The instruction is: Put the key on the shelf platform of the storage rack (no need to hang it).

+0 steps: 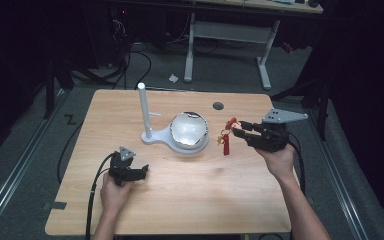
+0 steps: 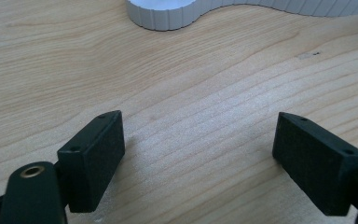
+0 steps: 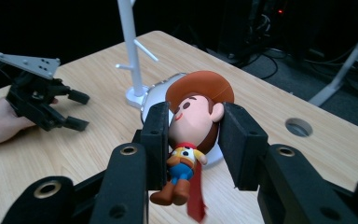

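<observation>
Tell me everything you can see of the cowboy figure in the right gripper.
The cowboy figure is a small glossy toy, plastic by its look: big head, brown hat, yellow shirt, blue trousers, brown boots, with a red strap hanging beside its legs. The right gripper is shut on its head, one pad on each side. It hangs roughly upright, clear above the table, right of the white stand. Nothing else touches it.

It looked like a lab or recording room rather than a home. A pale wooden desk [image 1: 180, 200] with a cable port [image 1: 218, 106] stood on grey carpet [image 1: 220, 75] in a dark room, lit mostly on its top. Behind it were loose cables [image 1: 130, 55] on the floor and a second desk with a white metal frame [image 1: 227, 37].
</observation>
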